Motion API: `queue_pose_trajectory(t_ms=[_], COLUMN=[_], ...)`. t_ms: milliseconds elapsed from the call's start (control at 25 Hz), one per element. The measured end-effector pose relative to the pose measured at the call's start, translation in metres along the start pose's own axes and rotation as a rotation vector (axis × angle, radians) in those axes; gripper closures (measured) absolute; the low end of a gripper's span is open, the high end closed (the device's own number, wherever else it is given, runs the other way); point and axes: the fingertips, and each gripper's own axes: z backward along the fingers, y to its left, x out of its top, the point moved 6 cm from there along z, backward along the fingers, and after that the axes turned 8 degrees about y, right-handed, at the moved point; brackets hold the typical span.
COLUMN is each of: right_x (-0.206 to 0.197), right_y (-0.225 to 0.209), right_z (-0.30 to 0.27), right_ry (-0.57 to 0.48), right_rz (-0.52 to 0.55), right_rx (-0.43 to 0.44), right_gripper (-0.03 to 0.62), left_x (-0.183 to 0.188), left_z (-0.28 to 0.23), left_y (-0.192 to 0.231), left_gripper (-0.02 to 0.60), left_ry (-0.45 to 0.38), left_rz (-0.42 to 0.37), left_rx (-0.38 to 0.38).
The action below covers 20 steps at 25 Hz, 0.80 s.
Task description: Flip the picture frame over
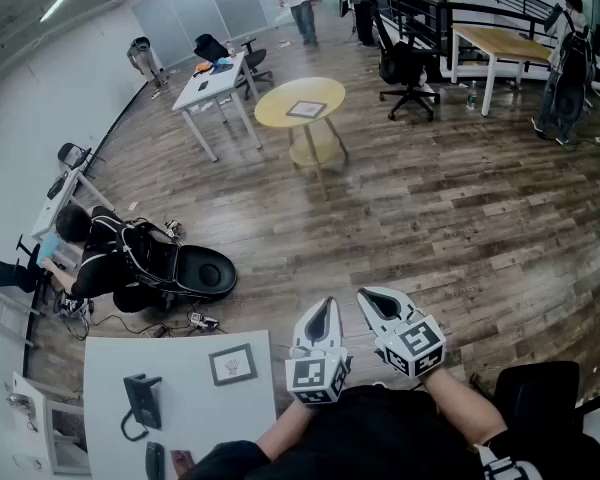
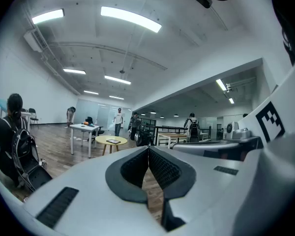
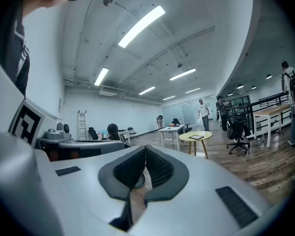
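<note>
A small grey-framed picture (image 1: 232, 364) lies flat on the white table (image 1: 180, 418) at the lower left of the head view. Another flat frame (image 1: 306, 109) rests on the round yellow table (image 1: 300, 101) far across the room; it also shows as the frame (image 2: 113, 141) in the left gripper view and the frame (image 3: 196, 137) in the right gripper view. My left gripper (image 1: 325, 310) and right gripper (image 1: 372, 298) are held side by side close to my body, pointing level over the wooden floor. Both are shut and hold nothing, as the left gripper (image 2: 148, 149) and right gripper (image 3: 145, 149) show.
A desk phone (image 1: 140, 400) sits on the white table left of the picture. A person (image 1: 90, 248) crouches by a black bag (image 1: 202, 271) on the floor at left. A black chair (image 1: 540, 400) stands at my right. Further off are a white desk (image 1: 215, 83), an office chair (image 1: 410, 73) and a wooden table (image 1: 502, 43).
</note>
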Motion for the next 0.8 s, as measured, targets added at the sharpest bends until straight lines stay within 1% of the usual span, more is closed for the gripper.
queue_pose_trajectory(t_ms=[360, 640, 800], right_x=[-0.003, -0.006, -0.004], right_y=[-0.002, -0.007, -0.012], right_z=[0.0, 0.0, -0.011], right_ry=[0.0, -0.018, -0.019], right_rz=[0.01, -0.043, -0.043], right_rx=[0.013, 0.021, 0.024], right_gripper=[0.574, 0.574, 0.574], left_x=[-0.001, -0.001, 0.001], left_z=[-0.003, 0.002, -0.009], left_y=[-0.003, -0.001, 0.01], left_gripper=[0.558, 0.558, 0.558], left_ry=[-0.005, -0.007, 0.005], left_rz=[0.006, 0.015, 0.004], left_rx=[0.01, 0.034, 0.044])
